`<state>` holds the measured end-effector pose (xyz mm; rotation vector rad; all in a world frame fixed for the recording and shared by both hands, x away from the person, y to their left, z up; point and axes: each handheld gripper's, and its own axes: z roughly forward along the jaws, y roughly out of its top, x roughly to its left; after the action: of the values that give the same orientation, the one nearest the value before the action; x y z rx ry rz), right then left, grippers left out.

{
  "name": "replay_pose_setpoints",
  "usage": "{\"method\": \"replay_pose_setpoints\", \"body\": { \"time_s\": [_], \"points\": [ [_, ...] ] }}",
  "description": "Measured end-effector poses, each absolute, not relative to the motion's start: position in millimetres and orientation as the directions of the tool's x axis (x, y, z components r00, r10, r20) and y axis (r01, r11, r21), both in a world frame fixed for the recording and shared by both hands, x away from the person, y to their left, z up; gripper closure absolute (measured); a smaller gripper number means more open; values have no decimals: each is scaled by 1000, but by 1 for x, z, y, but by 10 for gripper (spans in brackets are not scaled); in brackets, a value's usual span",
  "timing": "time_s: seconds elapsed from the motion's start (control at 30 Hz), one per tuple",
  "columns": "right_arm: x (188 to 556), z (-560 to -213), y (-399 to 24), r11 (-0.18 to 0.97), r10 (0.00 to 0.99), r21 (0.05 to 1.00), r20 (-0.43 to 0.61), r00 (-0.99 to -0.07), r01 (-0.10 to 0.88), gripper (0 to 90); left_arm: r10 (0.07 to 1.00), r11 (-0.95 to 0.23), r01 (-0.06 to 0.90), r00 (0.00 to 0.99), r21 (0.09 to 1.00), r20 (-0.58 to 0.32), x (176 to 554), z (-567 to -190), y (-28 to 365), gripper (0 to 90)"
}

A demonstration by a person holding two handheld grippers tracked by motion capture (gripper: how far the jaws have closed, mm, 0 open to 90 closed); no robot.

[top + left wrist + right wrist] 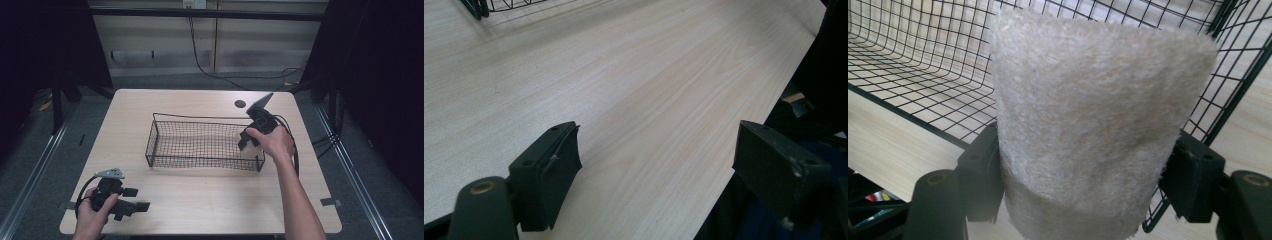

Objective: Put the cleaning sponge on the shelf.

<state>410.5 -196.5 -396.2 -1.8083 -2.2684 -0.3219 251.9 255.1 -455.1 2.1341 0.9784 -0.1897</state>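
A cream, fuzzy rolled cloth (1098, 115) stands upright between the jaws of my right gripper (1088, 165), which is shut on it. The black wire basket (913, 55) lies just behind the roll. From above, my right gripper (248, 141) hangs over the right end of the basket (200, 119), in the middle of the pale wooden table (200, 200). At the front left corner, my left gripper (137, 199) is held low, open, pointing right. Its jaws (659, 135) stand wide apart over bare wood, with a basket corner (499, 5) at the top.
A dark round hole (240, 104) marks the tabletop behind the basket. Grey tape (330, 202) sticks off the front right edge. A black cable (210, 70) trails across the floor beyond the table, and dark curtains flank both sides.
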Motion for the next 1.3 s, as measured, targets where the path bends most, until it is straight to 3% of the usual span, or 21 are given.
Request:
{"method": "replay_pose_setpoints", "body": {
  "time_s": [1.3],
  "points": [
    [408, -433, -179, 149, 968, -16, 207, -142, 989, 284, 582, -419, 697, 698, 582, -417, 252, -455, 254, 184]
  ]
}}
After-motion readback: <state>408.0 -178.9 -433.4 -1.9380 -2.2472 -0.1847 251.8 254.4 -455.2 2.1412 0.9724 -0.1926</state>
